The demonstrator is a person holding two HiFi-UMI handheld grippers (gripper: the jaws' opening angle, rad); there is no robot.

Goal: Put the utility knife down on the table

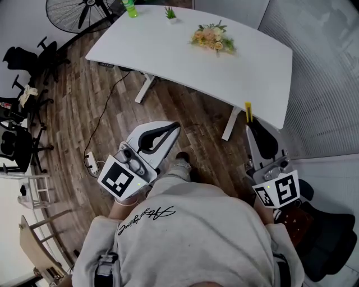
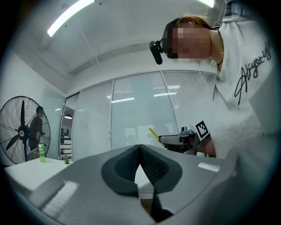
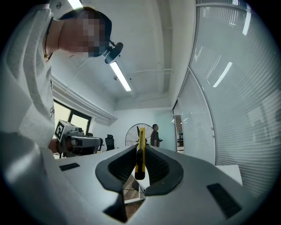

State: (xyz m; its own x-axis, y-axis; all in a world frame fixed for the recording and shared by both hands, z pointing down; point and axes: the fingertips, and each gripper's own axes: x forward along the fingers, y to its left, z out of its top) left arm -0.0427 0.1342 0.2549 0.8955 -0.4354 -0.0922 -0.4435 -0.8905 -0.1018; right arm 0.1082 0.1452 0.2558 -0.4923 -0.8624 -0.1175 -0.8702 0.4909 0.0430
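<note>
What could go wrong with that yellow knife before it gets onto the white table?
1. The right gripper pinches the utility knife only near its lower end, with the rest poking up, so it might tip or slip out.
2. In the head view the knife looks just short of the table edge, above the wood floor, so a drop would probably miss the table.
3. The person's shoe is on that floor, not far away.

The utility knife [image 3: 139,154] is shown yellow with a black end. The right gripper [image 3: 139,147] is pale grey with black pads [image 3: 117,169]; its marker cube [image 1: 277,190] is patterned in black squares on white. A white table [image 1: 269,61], a brown wood-plank floor [image 1: 84,106] and a green bottle [image 1: 130,8] are shown.
</note>
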